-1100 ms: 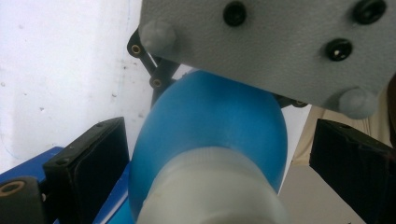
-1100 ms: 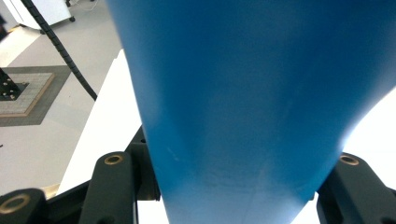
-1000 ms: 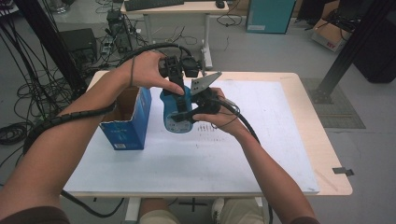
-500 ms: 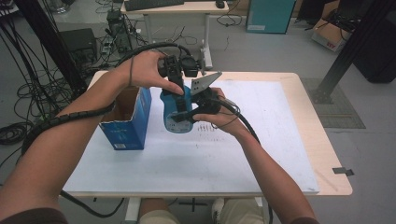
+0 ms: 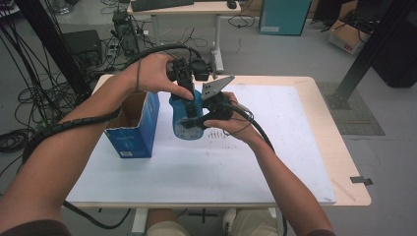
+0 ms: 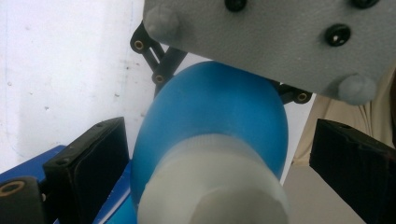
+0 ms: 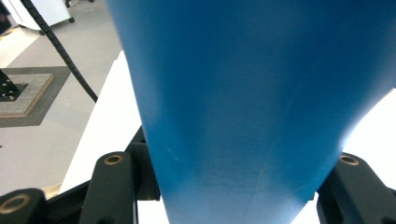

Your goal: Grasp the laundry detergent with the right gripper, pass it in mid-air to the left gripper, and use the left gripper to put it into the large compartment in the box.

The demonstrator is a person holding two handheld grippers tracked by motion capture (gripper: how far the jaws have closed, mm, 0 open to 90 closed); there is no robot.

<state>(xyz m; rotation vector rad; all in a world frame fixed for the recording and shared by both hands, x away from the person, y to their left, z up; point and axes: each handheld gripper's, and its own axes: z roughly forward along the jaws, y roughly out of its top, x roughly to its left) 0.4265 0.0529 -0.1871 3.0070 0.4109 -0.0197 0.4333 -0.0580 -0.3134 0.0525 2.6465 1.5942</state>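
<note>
The right gripper [image 5: 199,119] is clamped on the body of a blue bottle [image 5: 186,118], holding it above the white table sheet [image 5: 236,162], just beside the open blue carton [image 5: 135,128]. In the right gripper view the bottle's body [image 7: 252,93] sits wedged between the two black jaws, which press it from both sides. The left gripper [image 5: 189,96] comes in from above at the bottle's top; in the left gripper view its jaws stand apart on either side of the white cap [image 6: 212,186], not touching it, so this gripper is open and holds nothing.

The step in hand looks like taking hold of the cap to unscrew it. To do it well, the left gripper should centre the cap between its jaws, close squarely on the cap's sides rather than on the blue shoulder below it, and turn about the bottle's own axis. The right gripper should keep its clamp firm so the bottle cannot spin or slip.
</note>
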